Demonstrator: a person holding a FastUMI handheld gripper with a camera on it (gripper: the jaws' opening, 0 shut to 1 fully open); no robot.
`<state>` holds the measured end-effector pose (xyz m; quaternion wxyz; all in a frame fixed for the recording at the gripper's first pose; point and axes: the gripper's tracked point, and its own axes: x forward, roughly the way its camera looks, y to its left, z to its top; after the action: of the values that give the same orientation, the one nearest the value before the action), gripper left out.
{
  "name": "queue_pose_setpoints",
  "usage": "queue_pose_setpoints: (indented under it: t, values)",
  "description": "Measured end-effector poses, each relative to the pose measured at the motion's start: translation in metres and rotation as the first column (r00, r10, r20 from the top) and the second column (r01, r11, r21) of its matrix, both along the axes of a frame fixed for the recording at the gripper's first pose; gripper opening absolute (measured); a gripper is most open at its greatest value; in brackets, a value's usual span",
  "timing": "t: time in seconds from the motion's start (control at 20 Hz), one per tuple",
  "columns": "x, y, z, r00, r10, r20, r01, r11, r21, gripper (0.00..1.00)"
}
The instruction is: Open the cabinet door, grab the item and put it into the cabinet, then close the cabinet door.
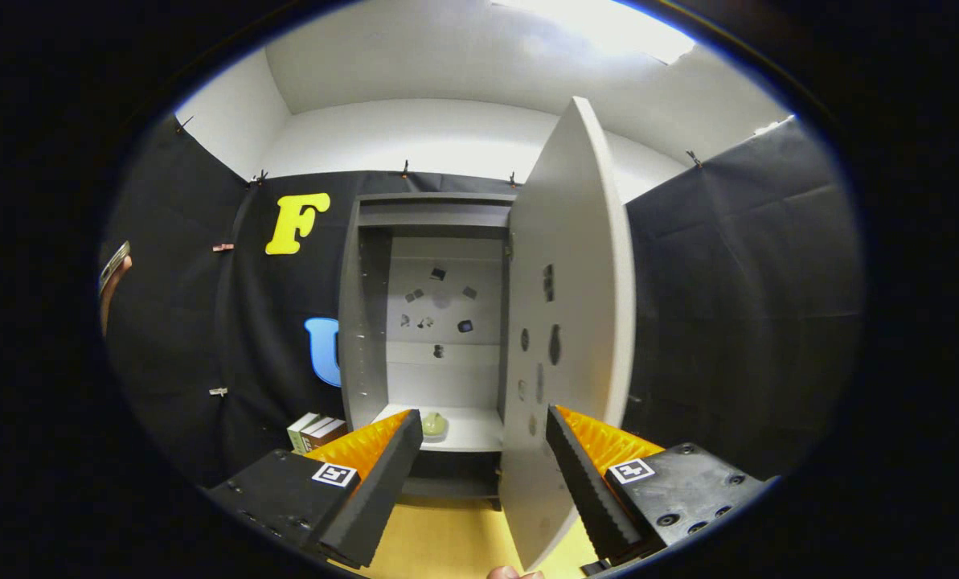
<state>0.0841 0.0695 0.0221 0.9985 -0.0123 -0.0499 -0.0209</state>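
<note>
A grey cabinet (366,322) stands ahead against the booth wall, its door (575,322) swung open toward me on the right. On the cabinet's bottom shelf (475,434) lies a small pale green round item (433,424), just beyond my left fingertip. My gripper (483,430) is open with nothing between its fingers. The door's lower edge reaches down between the fingers, nearer the right finger (584,482), touching neither that I can tell.
Small boxes (316,432) sit on the yellow tabletop (447,539) left of the cabinet. Small dark marks dot the cabinet's back panel and the door's inner face. A fingertip (505,572) shows below the door. A person's arm (113,281) is at the far left.
</note>
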Motion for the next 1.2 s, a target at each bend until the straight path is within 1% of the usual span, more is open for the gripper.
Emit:
queue_pose_setpoints:
  t: [0.2, 0.35, 0.45, 0.55, 0.6, 0.8, 0.9, 1.2]
  values:
    - [-0.009, -0.071, -0.013, 0.990, -0.143, -0.015, 0.143, 0.989, 0.025, 0.98]
    - [-0.007, -0.120, -0.036, 0.969, -0.238, -0.061, 0.240, 0.970, 0.029, 0.98]
    - [-0.007, -0.149, -0.046, 0.953, -0.291, -0.088, 0.295, 0.955, 0.036, 0.98]
    - [0.000, -0.171, -0.057, 0.939, -0.327, -0.107, 0.333, 0.941, 0.050, 0.98]
    - [0.006, -0.176, -0.062, 0.936, -0.333, -0.117, 0.341, 0.939, 0.054, 0.98]
    - [0.024, -0.178, -0.071, 0.937, -0.320, -0.139, 0.329, 0.943, 0.045, 0.98]
    - [0.026, -0.171, -0.074, 0.944, -0.294, -0.150, 0.305, 0.950, 0.061, 0.98]
    - [0.028, -0.160, -0.074, 0.943, -0.287, -0.169, 0.304, 0.949, 0.084, 0.96]
